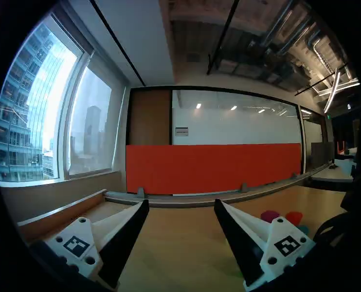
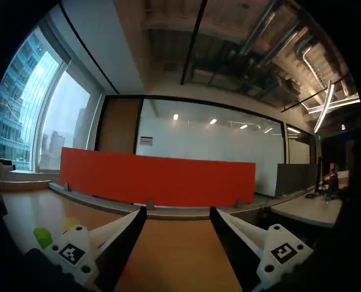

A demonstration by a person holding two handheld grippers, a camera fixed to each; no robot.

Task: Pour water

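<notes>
**Item count, table**

Left gripper view: 2 cups, magenta cup (image 1: 269, 215) and red cup (image 1: 294, 217), toward the table's (image 1: 180, 243) right edge.
Right gripper view: 2 cups, green cup (image 2: 43, 237) and yellow cup (image 2: 71, 222), toward the left edge.
Orange panel (image 1: 209, 168): 1, along the far edge.

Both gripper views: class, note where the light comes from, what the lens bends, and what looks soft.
Left gripper view: daylight blows out the windows at left, their frames bend with the fisheye, and the cups look soft. Right gripper view: the windows are bright, the ceiling is dim, the strip light glares, and the green cup is blurred.
</notes>
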